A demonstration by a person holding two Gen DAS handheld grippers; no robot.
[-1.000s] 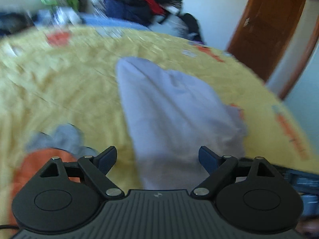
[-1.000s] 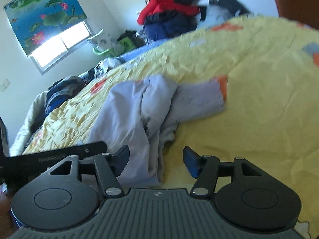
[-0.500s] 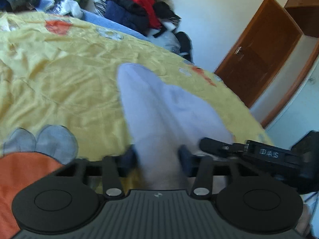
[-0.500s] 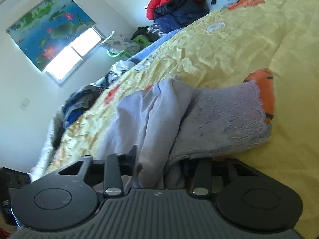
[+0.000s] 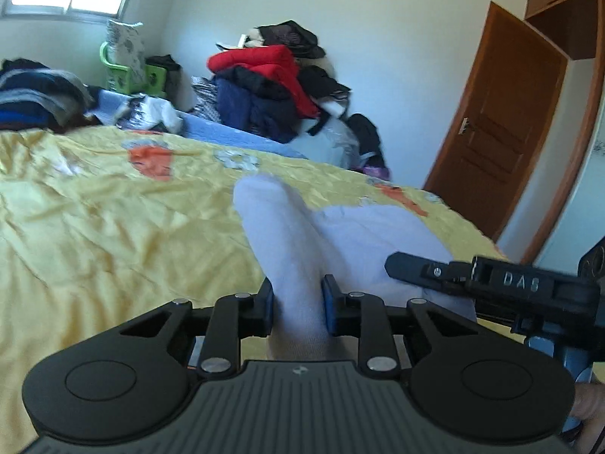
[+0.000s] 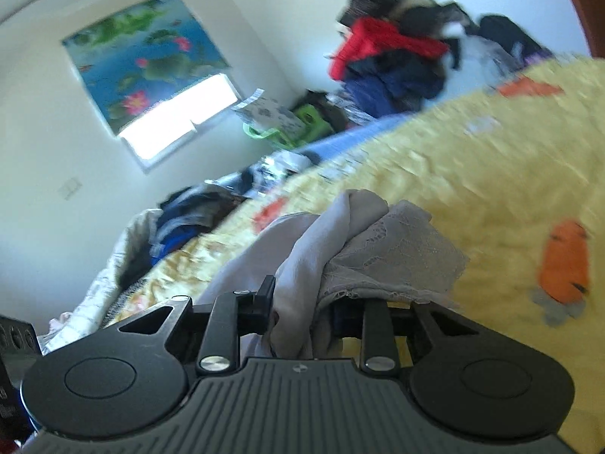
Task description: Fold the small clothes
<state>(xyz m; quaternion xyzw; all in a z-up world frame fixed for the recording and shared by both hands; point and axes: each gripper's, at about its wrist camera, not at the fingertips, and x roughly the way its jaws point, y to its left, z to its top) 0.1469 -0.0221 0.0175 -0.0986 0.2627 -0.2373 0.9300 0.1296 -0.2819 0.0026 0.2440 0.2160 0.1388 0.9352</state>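
A pale lilac garment (image 5: 363, 234) lies on a bed with a yellow bedspread (image 5: 113, 227) printed with orange shapes, and both pairs of tongs have hold of it at its near end. The left tongs (image 5: 297, 304) have just been closing, and their blue pads now press on a bunched fold of the cloth, which rises out from between them and runs away across the bedspread. The right tongs (image 6: 300, 308) have likewise just been closing and pinch a gathered twist of the same garment (image 6: 329, 242), with a lace-edged part spilling out to the right over the bedspread (image 6: 491, 174). In the left wrist view the right tongs' black body reaches in from the right, just above the cloth. Behind the bed, a heap of clothes (image 5: 272, 83) topped with something red rests against the wall, near a brown door (image 5: 495, 140).
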